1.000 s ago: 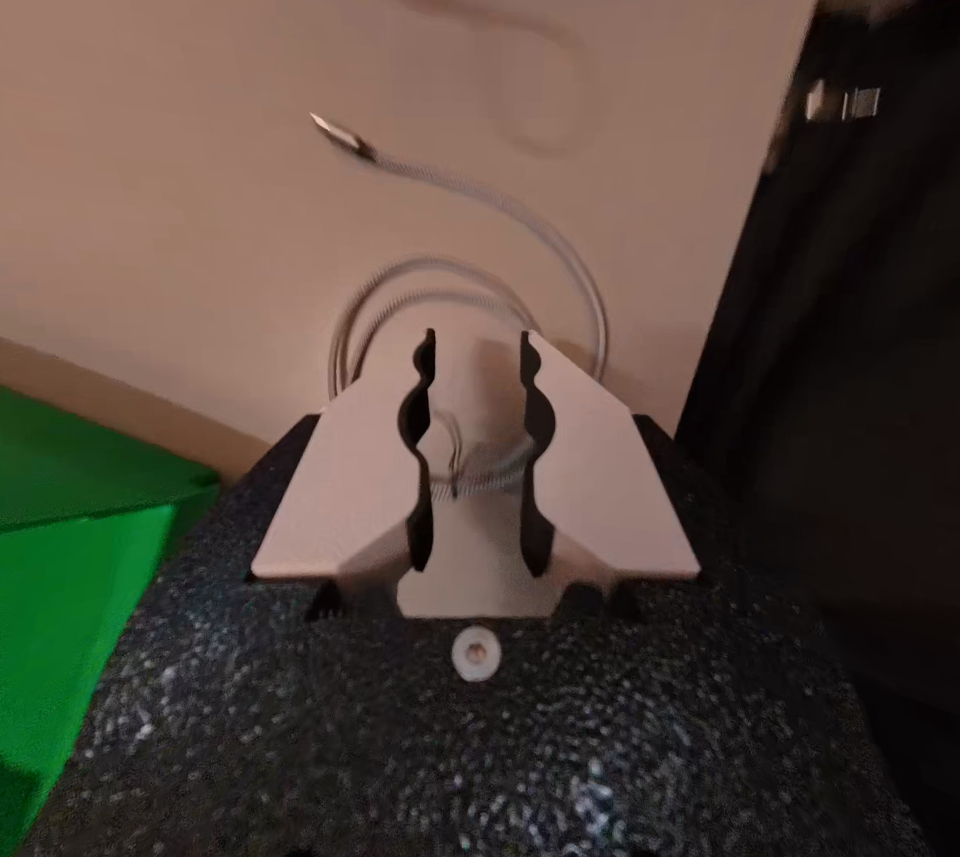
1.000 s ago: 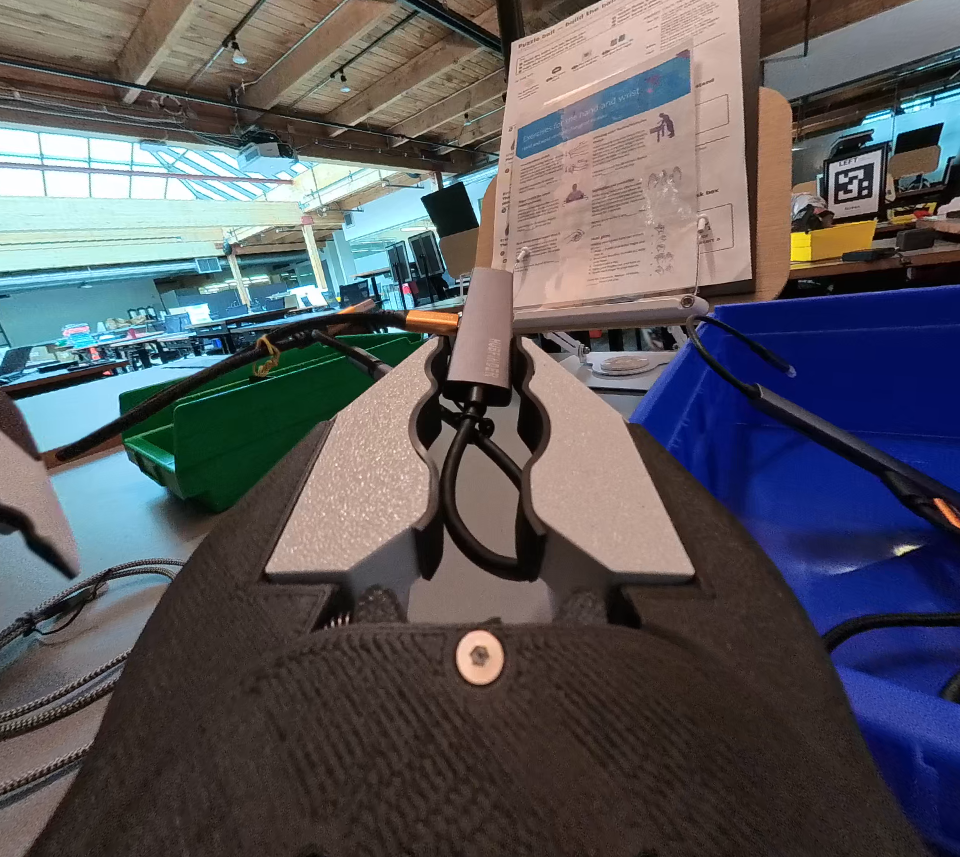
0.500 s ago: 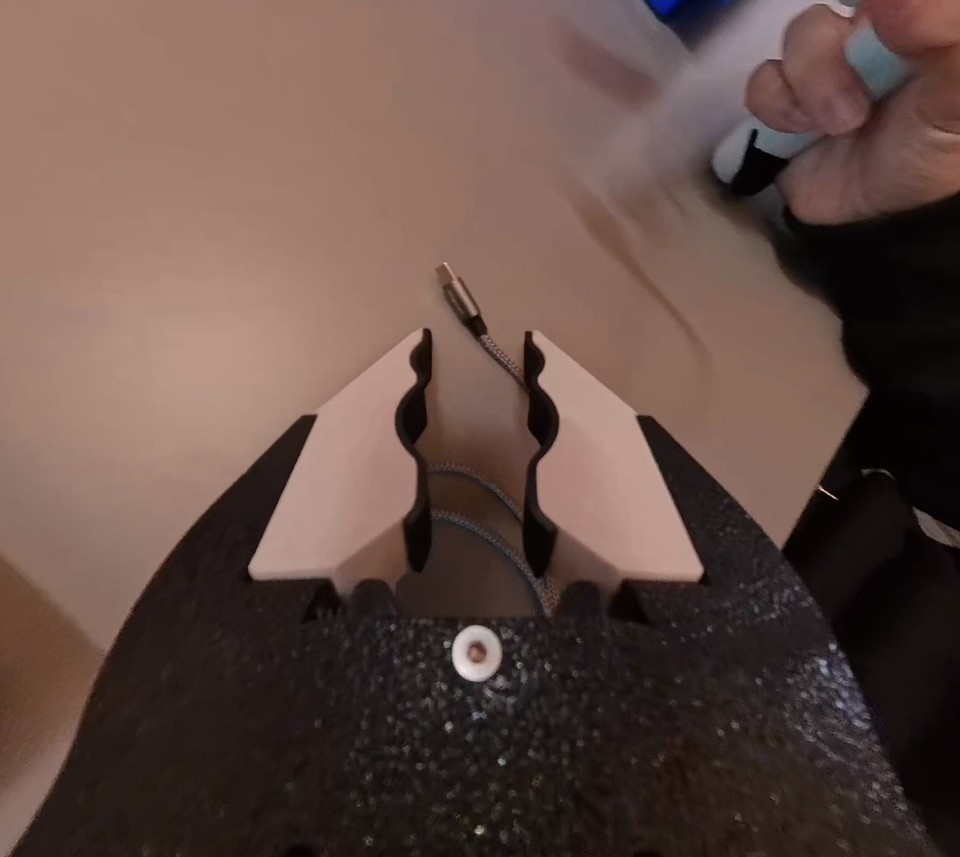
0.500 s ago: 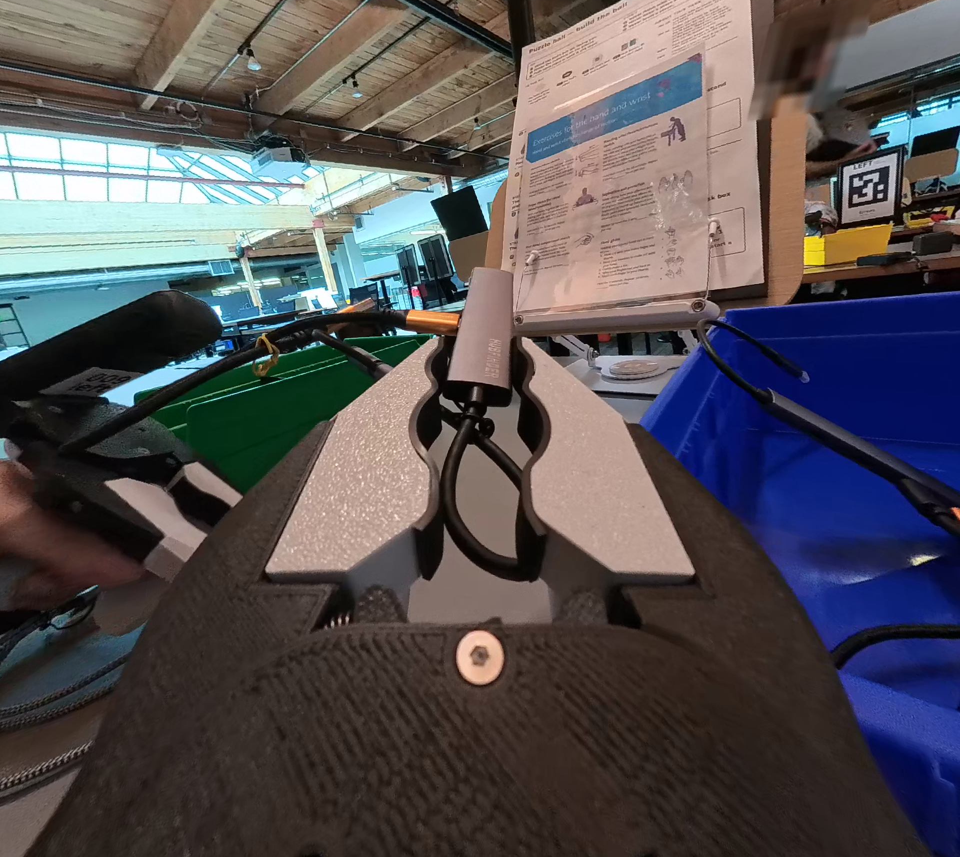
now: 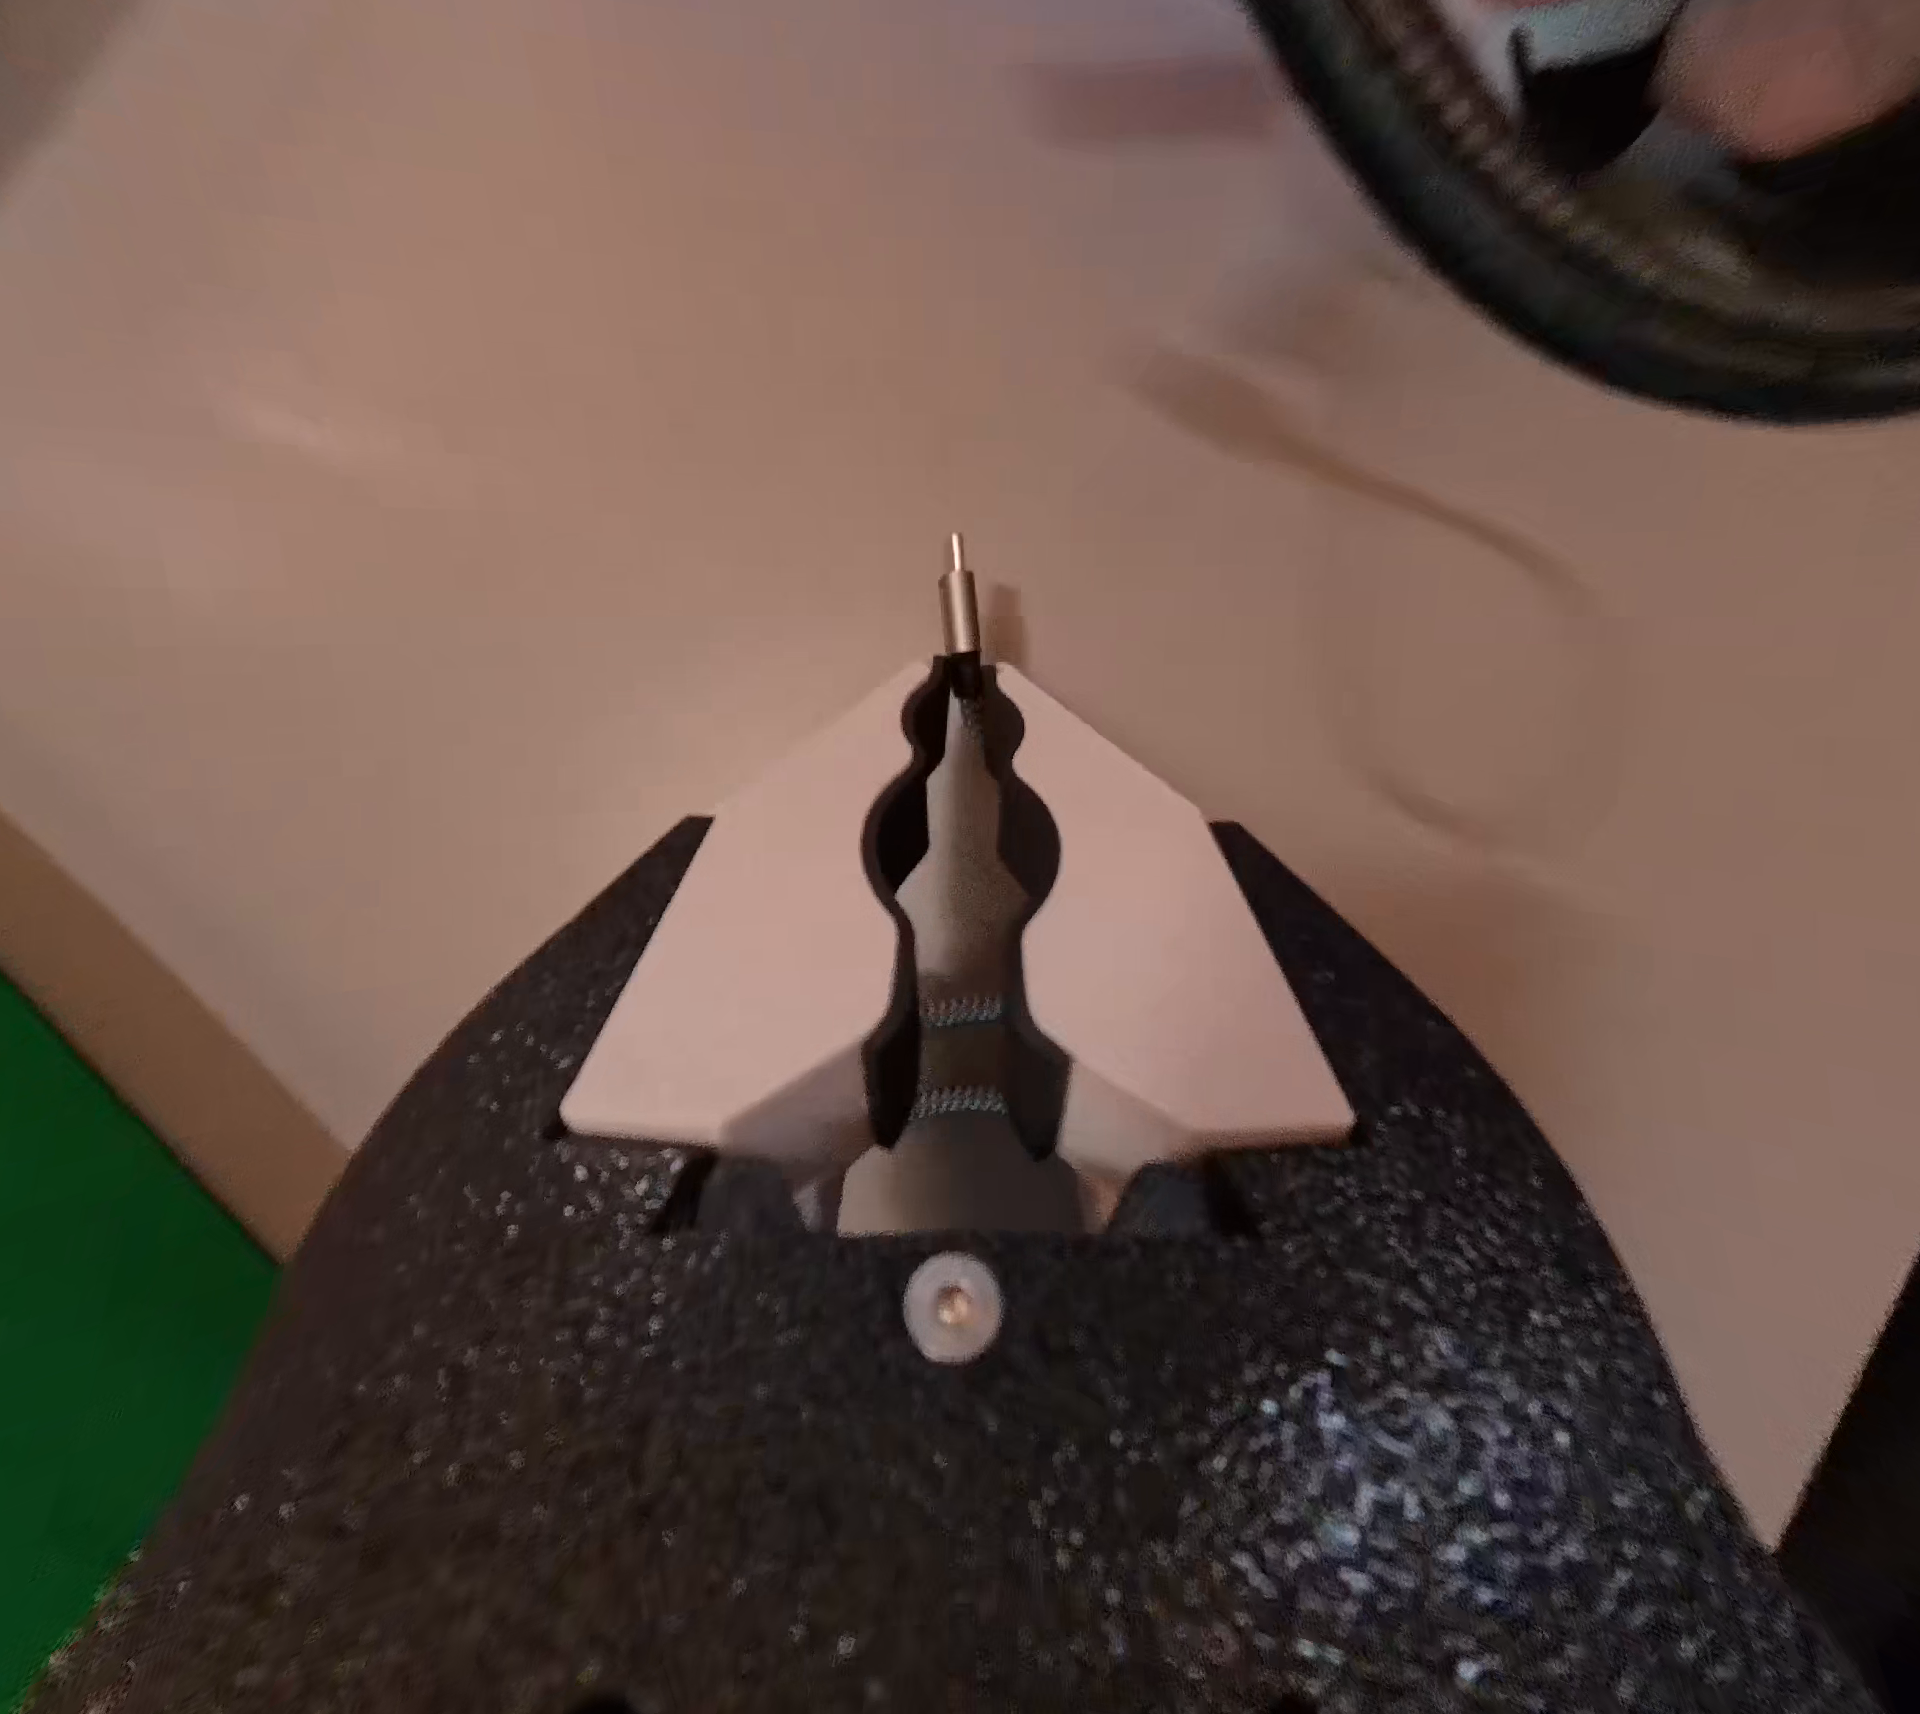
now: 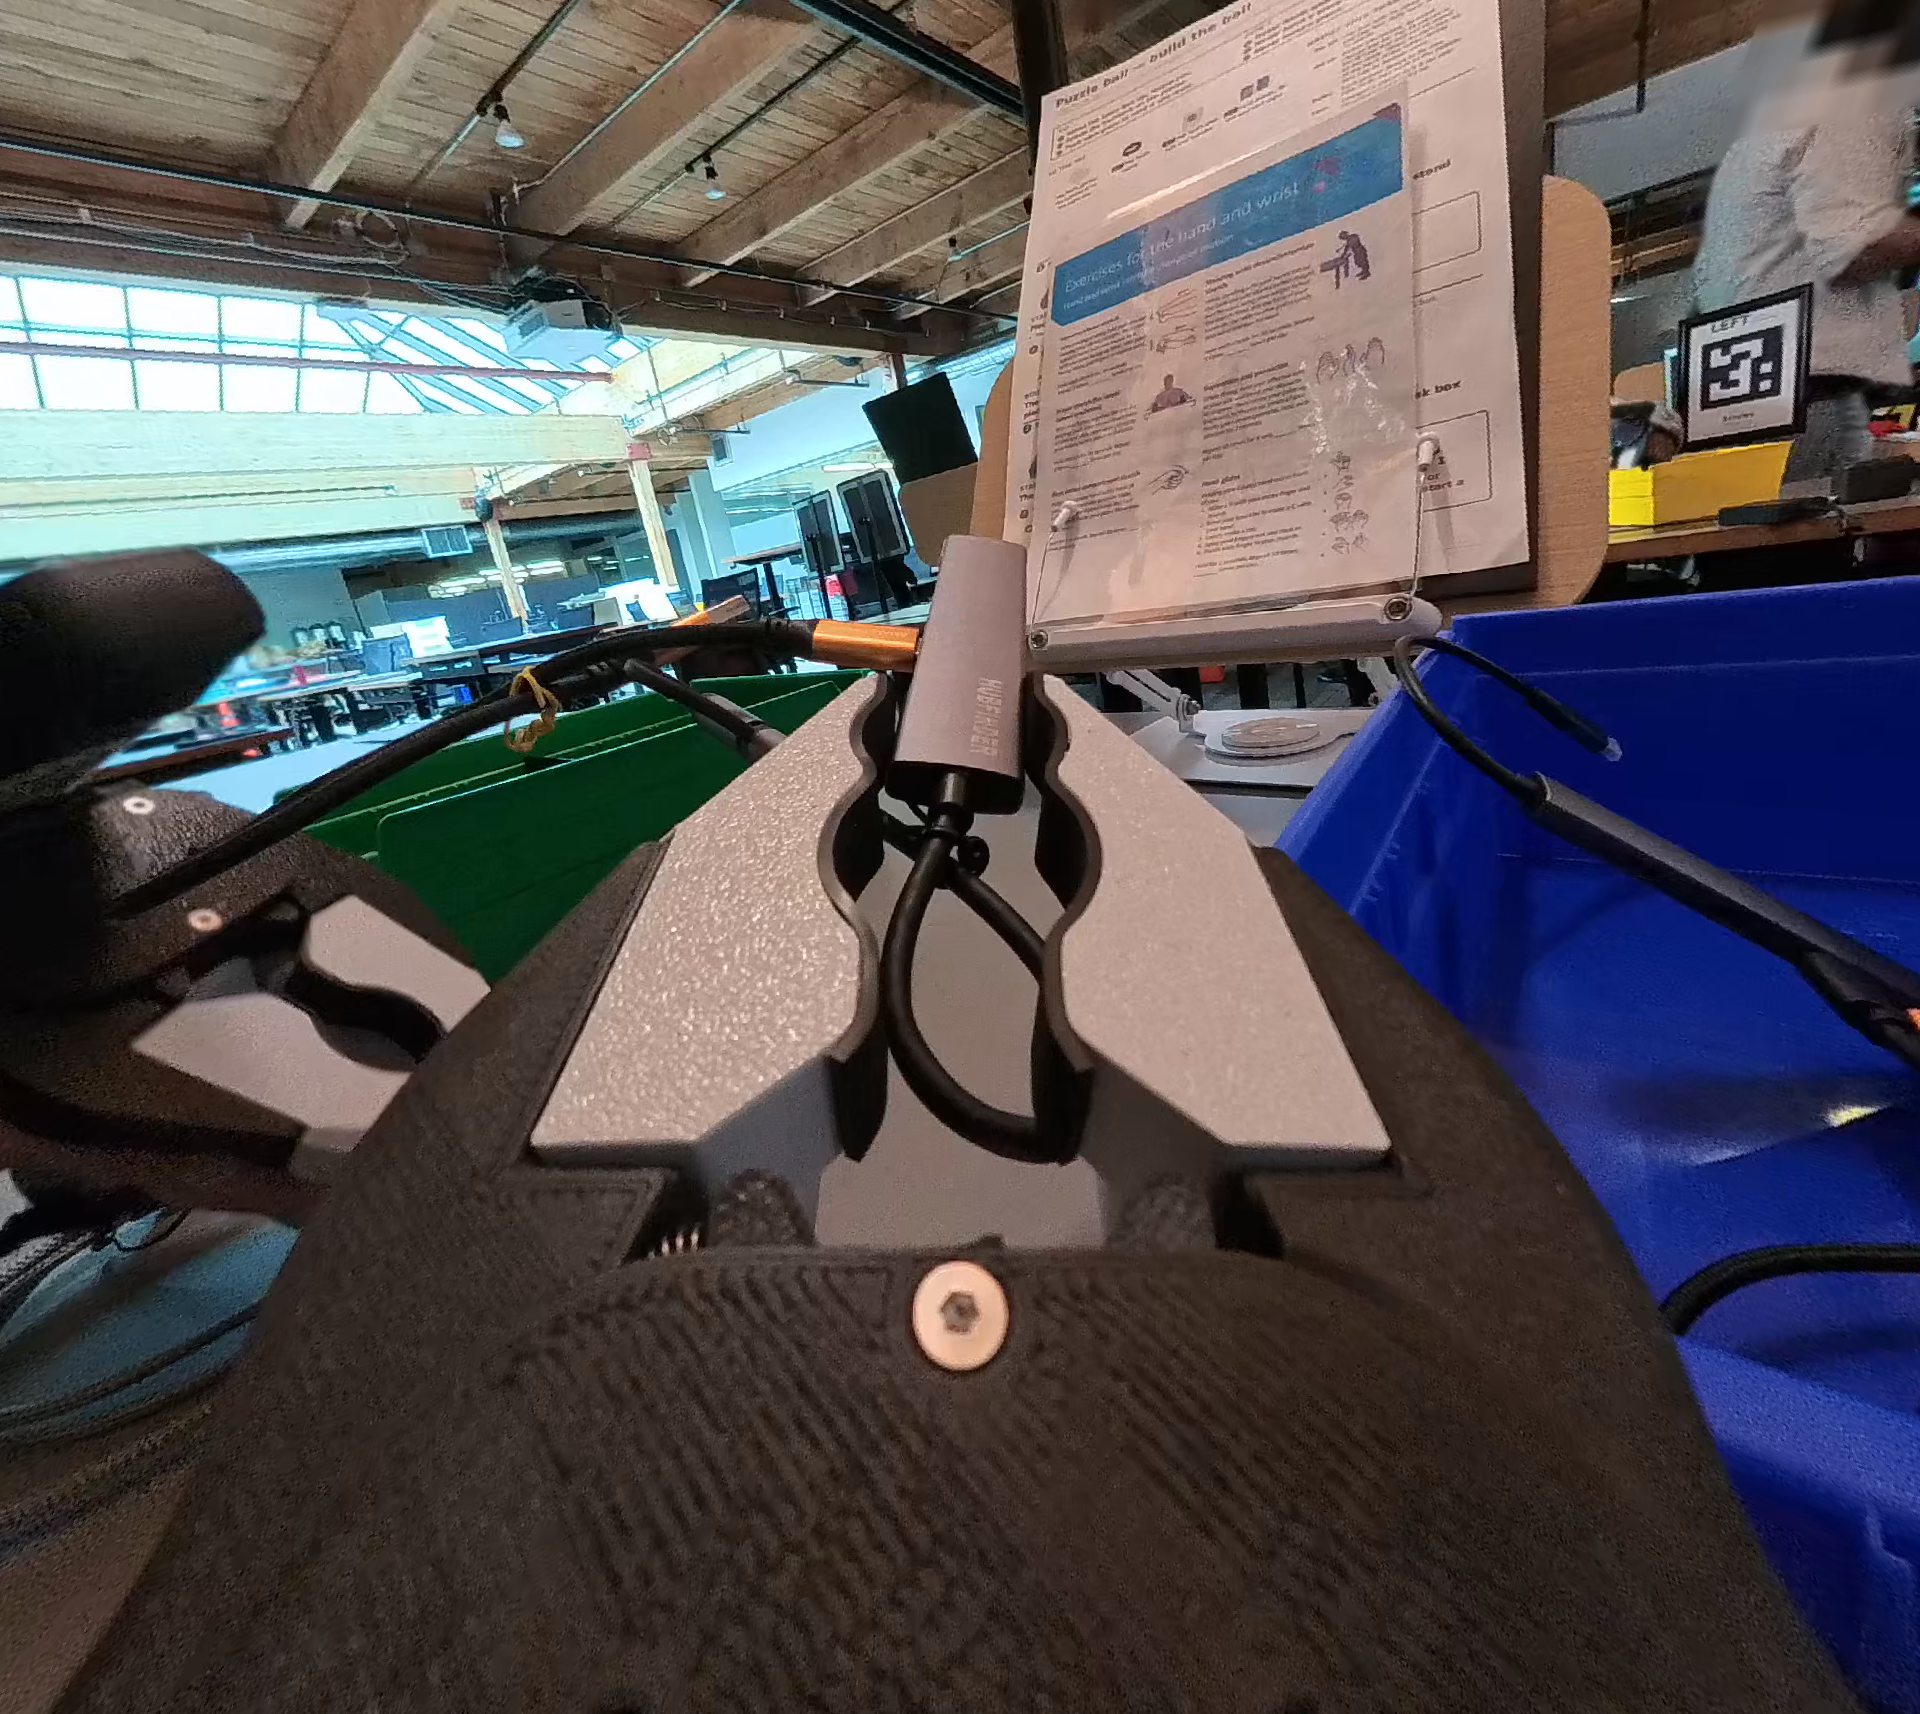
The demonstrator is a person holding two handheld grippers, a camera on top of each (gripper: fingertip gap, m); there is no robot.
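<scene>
My right side is boxed in by the big stuff — blue bin (image 6: 1621,833) just to the right, green bin (image 6: 540,823) off to the left, and a document stand (image 6: 1247,636) with printed sheets straight ahead. My left side has more room: the tan tabletop (image 5: 520,314) is bare in front of it, though the table edge and a green corner sit at lower left. My right gripper (image 6: 958,750) is clamped on a grey USB hub (image 6: 961,677), which sticks up past the tips with an orange-ended plug (image 6: 862,641) in its side and its own black lead looped between the fingers. My left gripper (image 5: 964,677) is pinched nearly shut on a braided cable (image 5: 961,1010) right behind its small metal connector (image 5: 956,615), which pokes out over the table. My worry is that such a thin grip could let the connector twist or slip if the loose braid snags. Also, the two grippers are close together, and black cables (image 6: 416,760) drape between them — a bump or a tangle looks pretty easy.
</scene>
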